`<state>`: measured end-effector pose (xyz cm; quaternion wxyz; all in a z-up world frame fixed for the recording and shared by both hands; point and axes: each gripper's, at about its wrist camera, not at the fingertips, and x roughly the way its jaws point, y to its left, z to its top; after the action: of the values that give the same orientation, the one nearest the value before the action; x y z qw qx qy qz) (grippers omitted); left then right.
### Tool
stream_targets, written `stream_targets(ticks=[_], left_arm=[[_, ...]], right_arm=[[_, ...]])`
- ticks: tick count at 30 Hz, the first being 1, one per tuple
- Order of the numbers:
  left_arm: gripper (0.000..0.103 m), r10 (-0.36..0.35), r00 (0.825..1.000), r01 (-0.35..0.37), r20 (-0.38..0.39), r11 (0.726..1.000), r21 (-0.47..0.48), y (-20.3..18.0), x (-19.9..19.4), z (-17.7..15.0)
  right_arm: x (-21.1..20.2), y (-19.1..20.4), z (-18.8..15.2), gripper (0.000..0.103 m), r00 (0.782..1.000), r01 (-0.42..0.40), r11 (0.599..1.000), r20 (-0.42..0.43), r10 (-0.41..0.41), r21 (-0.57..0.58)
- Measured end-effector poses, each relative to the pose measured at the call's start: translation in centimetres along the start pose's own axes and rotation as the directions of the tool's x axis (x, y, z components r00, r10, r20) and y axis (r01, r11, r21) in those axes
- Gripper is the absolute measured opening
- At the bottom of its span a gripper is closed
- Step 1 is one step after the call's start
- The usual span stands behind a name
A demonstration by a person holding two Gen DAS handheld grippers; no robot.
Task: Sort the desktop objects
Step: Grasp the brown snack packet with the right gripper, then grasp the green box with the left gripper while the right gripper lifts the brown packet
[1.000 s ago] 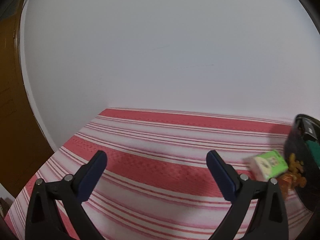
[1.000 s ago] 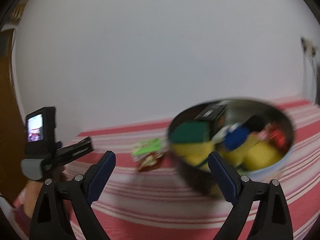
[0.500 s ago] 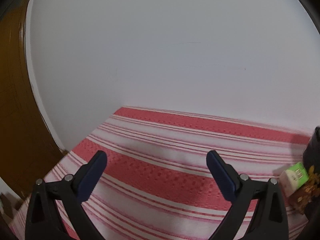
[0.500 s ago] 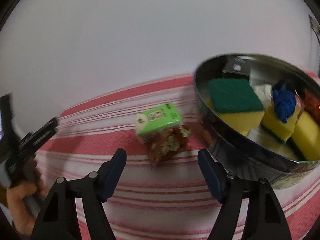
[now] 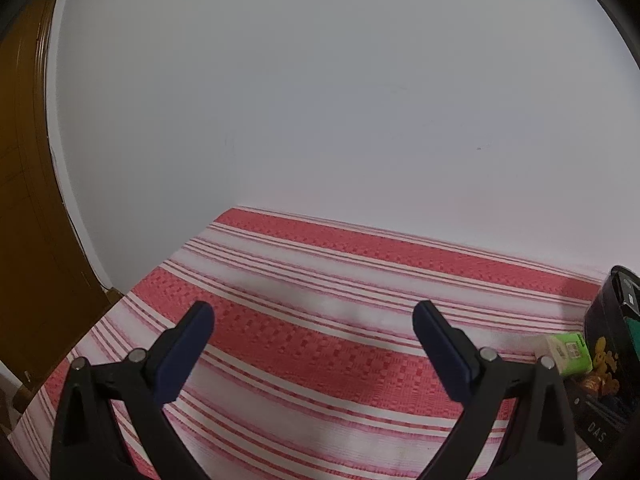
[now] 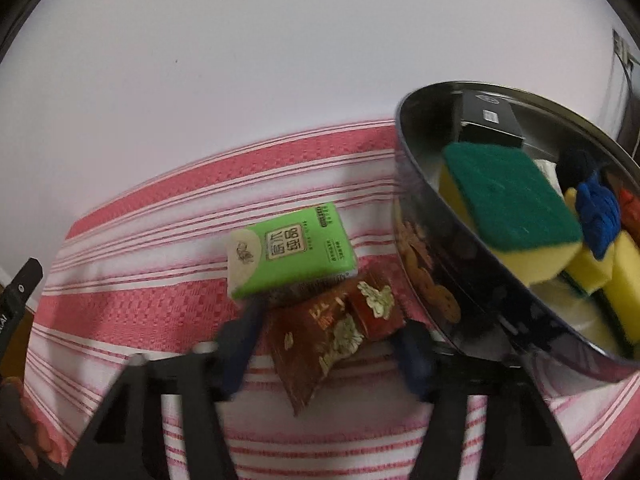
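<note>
Red-brown snack packet (image 6: 334, 334) between right hand-held gripper (image 6: 328, 344) pads

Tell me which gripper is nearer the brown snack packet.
Right. The right gripper straddles the brown snack packet, jaws just closing around it. The left gripper hangs open over bare striped cloth, well aside.

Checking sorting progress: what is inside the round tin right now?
In the round tin: a green-topped yellow sponge, more yellow sponges, a black box, something blue and something red. Anything beneath them, and the tin's floor, is covered.
</note>
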<state>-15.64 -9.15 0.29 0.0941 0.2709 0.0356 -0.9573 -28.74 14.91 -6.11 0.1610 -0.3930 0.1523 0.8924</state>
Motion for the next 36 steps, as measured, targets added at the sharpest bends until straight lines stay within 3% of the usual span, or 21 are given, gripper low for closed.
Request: stream_targets(ticks=[7,12,18,22,24,29,31,34,36], left_arm=[[0.100,-0.030,1.000,0.030,-0.004,1.000,0.000,0.2,0.1,0.1],[0.100,-0.137,0.990,0.134,0.039,0.989,0.059,-0.6,-1.0,0.2],[0.100,-0.266,0.963,0.245,0.048,0.934,0.261,-4.2,-2.4,-0.6],[0.100,-0.310,0.950,0.279,0.036,0.896,0.344,-5.9,-2.9,-1.4],[0.100,-0.355,0.935,0.322,0.017,0.867,0.381,-6.8,-3.2,-1.9],[0.100,-0.490,0.868,0.470,-0.077,0.762,0.445,-9.8,-3.5,-1.9],[0.100,-0.498,0.861,0.474,-0.100,0.718,0.509,-11.7,-3.9,-1.9],[0.100,-0.512,0.845,0.491,-0.158,0.621,0.611,-14.7,-3.8,-1.5],[0.100,-0.522,0.825,0.514,-0.219,0.531,0.673,-16.6,-3.2,-1.6]], right_arm=[[-1.1,-0.6,-0.5,0.042,0.997,-0.080,0.997,0.016,0.080,-0.014],[-4.7,-0.9,-2.3,0.035,0.977,-0.186,0.975,0.085,0.196,-0.118],[-8.6,-3.4,-4.0,0.033,0.950,-0.251,0.952,0.144,0.277,-0.178],[-8.3,-5.6,-4.1,0.032,0.938,-0.313,0.943,0.120,0.326,-0.112],[-8.8,-6.6,-4.2,0.032,0.924,-0.352,0.931,0.122,0.362,-0.094],[-11.3,-8.1,-3.6,0.032,0.891,-0.369,0.921,0.234,0.389,-0.124],[-11.9,-8.5,-3.5,0.032,0.884,-0.357,0.924,0.270,0.382,-0.136],[-12.3,-9.5,-3.4,0.032,0.874,-0.379,0.918,0.279,0.397,-0.118],[-12.2,-9.9,-3.3,0.032,0.872,-0.390,0.915,0.278,0.403,-0.104]])
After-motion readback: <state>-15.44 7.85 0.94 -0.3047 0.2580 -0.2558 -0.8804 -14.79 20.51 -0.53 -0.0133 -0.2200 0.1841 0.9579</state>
